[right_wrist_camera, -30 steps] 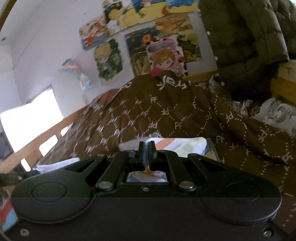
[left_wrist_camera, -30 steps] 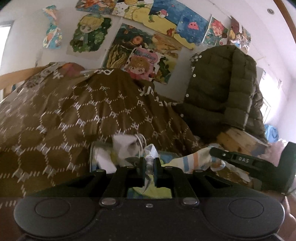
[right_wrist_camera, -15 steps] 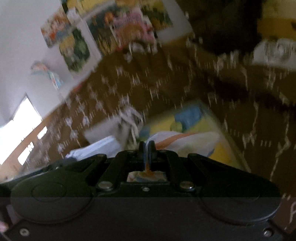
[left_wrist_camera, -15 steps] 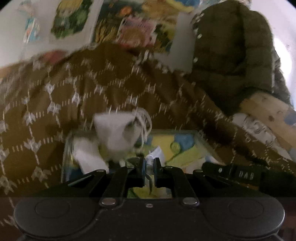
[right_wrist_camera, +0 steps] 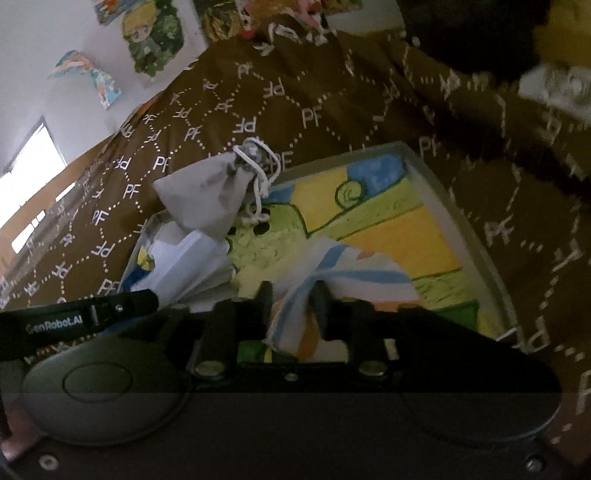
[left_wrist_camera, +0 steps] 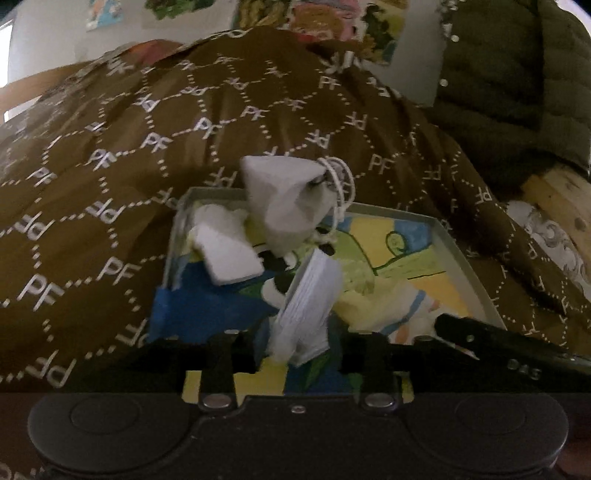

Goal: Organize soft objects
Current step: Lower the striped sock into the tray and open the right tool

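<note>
A bedroom in a home, likely a child's.

A rumpled brown quilt [left_wrist_camera: 229,122] printed with "PF" letters covers a bed and fills most of both views. Cartoon drawings [right_wrist_camera: 155,33] are pinned to the white wall at 11 o'clock, an olive puffer jacket [left_wrist_camera: 517,74] hangs at 2 o'clock, and a bright window [right_wrist_camera: 29,192] sits at 9 o'clock.
</note>
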Available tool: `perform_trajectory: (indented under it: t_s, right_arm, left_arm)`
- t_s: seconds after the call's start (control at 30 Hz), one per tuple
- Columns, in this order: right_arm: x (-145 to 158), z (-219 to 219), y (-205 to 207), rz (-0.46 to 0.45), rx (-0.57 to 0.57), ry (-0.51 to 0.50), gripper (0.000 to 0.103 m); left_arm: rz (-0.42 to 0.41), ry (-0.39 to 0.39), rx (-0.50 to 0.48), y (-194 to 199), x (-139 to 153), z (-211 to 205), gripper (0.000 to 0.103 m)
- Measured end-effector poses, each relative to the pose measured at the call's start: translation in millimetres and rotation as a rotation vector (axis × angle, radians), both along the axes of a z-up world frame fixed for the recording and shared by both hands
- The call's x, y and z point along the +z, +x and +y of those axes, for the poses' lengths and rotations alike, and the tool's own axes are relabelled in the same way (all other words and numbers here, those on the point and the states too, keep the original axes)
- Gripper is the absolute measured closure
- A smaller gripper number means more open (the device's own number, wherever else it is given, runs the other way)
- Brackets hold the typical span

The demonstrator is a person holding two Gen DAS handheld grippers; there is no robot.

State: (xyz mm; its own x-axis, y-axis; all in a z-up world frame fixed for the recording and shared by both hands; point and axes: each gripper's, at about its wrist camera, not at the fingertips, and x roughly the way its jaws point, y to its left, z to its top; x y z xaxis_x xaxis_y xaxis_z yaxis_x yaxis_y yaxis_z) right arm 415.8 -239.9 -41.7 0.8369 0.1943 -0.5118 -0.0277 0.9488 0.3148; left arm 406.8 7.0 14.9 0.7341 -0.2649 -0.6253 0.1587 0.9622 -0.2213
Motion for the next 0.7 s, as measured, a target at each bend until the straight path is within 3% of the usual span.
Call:
perform_trajectory:
  t_s: [0.13,0.3,0.37,0.5,0.7]
  right_arm:
    - [27,4,-20,-0.045,0.016,-0.063,0.063]
    - [65,10,-55,-0.116,0.035,-0.109,0.052]
    - [78,12,-72,-0.144,0.035,-0.108,0.042]
    - [100,10,-109,-0.185,0.032,-0.088,0.035]
    - [130,17,-177,-0.272,0.044,-0.091,0.005]
  left_arm:
    - [-0.026,0.004,0.024,-21,13,6,0.05]
    - [-0.155,-0.012,0.064,-65,45,13,0.019]
    - [-0.203,-0.025,0.091,-83,58,18,0.016]
    - [-0.296,-0.035,0.145,-122,82,28,0.002]
    - [-0.389,-0.045,0.166,-184,104,38,0.001]
